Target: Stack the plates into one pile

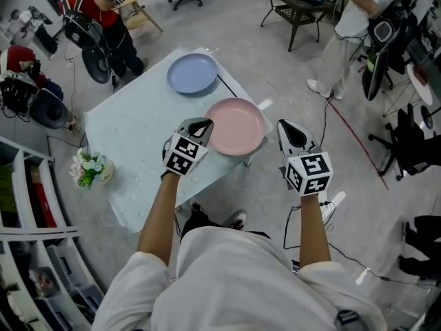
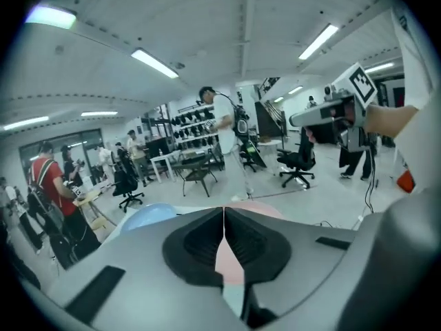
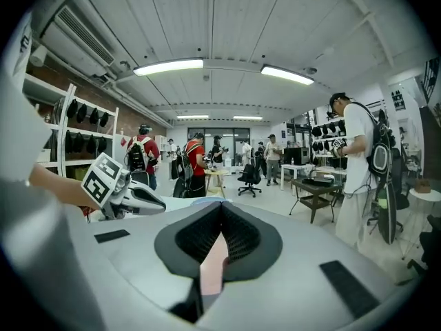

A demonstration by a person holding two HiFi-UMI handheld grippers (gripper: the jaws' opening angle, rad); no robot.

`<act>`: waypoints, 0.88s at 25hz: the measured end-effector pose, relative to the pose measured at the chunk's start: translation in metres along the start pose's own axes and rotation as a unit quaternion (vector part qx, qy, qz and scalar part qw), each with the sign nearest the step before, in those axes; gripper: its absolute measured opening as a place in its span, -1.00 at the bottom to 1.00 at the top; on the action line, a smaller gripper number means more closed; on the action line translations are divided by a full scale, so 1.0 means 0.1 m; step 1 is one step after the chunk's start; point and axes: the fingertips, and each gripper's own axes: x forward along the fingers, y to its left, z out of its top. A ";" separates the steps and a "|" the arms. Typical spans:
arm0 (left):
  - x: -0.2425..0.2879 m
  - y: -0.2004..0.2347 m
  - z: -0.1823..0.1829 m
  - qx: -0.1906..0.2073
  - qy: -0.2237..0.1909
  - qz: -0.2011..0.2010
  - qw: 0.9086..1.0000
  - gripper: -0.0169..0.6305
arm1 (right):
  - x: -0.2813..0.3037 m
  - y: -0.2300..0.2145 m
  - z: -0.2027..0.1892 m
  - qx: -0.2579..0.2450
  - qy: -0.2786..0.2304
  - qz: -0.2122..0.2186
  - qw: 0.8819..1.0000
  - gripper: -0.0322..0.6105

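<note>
A pink plate (image 1: 236, 126) lies near the table's right front corner, and a blue plate (image 1: 193, 73) lies apart from it at the far corner. My left gripper (image 1: 205, 123) hovers at the pink plate's left rim, jaws shut with nothing held. In the left gripper view the tips (image 2: 224, 209) meet; the pink plate (image 2: 231, 257) shows below them and the blue plate (image 2: 148, 216) to the left. My right gripper (image 1: 284, 125) hangs just right of the pink plate, beyond the table edge. Its jaws (image 3: 220, 205) are shut and empty, with pink (image 3: 212, 267) showing under them.
The table (image 1: 138, 136) has a pale cloth, with a small flower pot (image 1: 88, 169) at its left corner. White shelves (image 1: 27, 205) stand at the left. People, office chairs and a black table (image 1: 296, 9) ring the area, and cables (image 1: 358, 143) cross the floor at the right.
</note>
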 end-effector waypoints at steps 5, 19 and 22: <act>-0.48 0.43 0.16 -0.030 -0.037 0.065 0.997 -0.89 | 0.26 0.12 0.21 -0.004 -0.014 0.025 1.000 -0.86; 0.10 1.57 -0.23 -0.058 -0.025 0.041 0.997 -0.69 | 1.41 0.45 0.32 -0.017 0.018 0.045 0.999 -0.86; 0.51 1.74 -0.41 -0.022 0.011 0.013 1.000 -0.57 | 1.70 0.41 0.36 -0.018 0.027 0.036 0.999 -0.86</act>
